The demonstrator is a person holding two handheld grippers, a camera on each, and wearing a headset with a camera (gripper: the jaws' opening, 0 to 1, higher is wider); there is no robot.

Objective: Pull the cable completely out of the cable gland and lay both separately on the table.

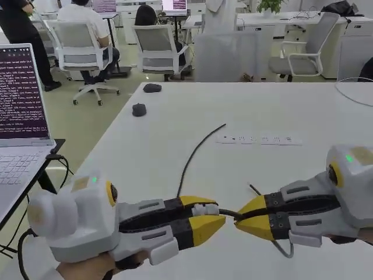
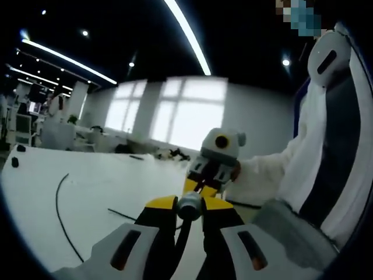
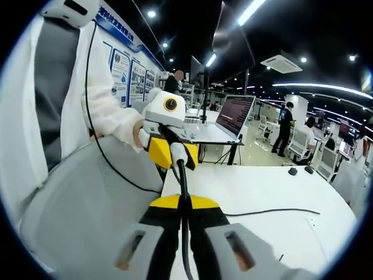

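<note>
Over the near edge of the white table point(image 1: 145, 166), my left claw point(image 1: 217, 213) is clamped on the pale cable gland point(image 1: 205, 208). Its yellow jaws cover most of the gland's body, so just the rounded end peeks out. My right claw point(image 1: 240, 220) faces it tip to tip, closed on the black cable point(image 1: 228, 213). Only a short stretch of cable is bare between the two claws, and it sits in the gland, not pulled out.

In the right gripper view the cable runs down between my jaws and off the bottom edge. Behind my left claw a long black run lies on the table, curving away toward a white power strip point(image 1: 259, 140); where it meets the gland is hidden by the jaws. A thin grey loop point(image 1: 284, 252) under my right claw is partly covered, and I can't tell what it belongs to.

The laptop point(image 1: 23, 116) is cut off at the left edge, its screen text too small to read. The blue wall posters point(image 3: 122, 70) are also illegible.
</note>
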